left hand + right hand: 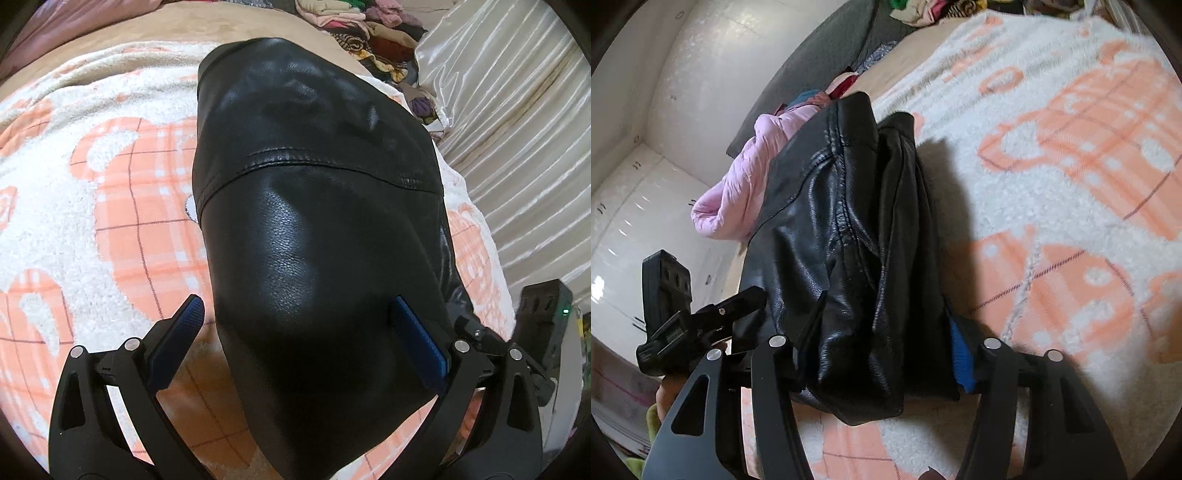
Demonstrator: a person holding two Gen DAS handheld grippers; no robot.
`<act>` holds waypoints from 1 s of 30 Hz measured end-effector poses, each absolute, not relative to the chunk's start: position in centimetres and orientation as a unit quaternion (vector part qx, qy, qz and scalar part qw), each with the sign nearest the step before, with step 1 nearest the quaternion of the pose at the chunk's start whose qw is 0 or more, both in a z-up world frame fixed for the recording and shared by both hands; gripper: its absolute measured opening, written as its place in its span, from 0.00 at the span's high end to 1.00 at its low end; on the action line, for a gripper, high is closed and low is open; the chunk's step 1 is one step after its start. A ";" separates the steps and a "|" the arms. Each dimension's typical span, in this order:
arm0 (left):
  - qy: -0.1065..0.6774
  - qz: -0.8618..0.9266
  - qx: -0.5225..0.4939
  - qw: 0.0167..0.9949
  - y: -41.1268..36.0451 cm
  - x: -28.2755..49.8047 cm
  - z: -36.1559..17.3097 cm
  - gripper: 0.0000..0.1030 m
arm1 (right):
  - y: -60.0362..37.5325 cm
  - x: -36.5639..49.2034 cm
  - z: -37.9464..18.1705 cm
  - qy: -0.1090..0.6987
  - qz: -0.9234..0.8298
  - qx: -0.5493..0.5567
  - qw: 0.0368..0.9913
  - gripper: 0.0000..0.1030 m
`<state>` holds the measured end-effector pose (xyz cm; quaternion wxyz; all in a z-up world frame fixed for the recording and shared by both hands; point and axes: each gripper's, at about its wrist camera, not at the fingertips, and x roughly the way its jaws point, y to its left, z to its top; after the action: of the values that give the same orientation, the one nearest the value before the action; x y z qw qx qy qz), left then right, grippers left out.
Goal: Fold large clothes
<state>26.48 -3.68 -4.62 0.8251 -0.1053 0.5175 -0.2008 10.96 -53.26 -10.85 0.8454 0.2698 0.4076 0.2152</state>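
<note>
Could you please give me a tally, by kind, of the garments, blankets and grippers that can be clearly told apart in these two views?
Black leather jacket: 1
Pink padded jacket: 1
Orange-and-white blanket: 1
Grippers: 2, left gripper and right gripper
Total: 5; the far clothes pile is too jumbled to count.

Black leather jacket [849, 236] hides right gripper [886, 354] left fingertip; blanket [1071, 184] blurred at right.

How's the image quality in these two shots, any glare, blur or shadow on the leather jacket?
Left wrist view: sharp, with soft glare patches on the black leather jacket and fisheye bending at the edges. Right wrist view: the orange and white blanket smears with motion blur toward the right, the jacket casts a dark shadow onto it, and the white cupboards show glare.
</note>
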 end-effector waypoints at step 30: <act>0.505 -0.179 -0.077 0.841 -2.2 23.0 -2.7 0.08 | -51.6 8.3 -9.1 0.395 0.155 0.142 0.894 0.28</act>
<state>23.04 -2.18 -2.67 0.8411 -0.0768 0.5047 -0.1789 8.27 -51.65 -9.10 0.8943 0.1422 0.3947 0.1555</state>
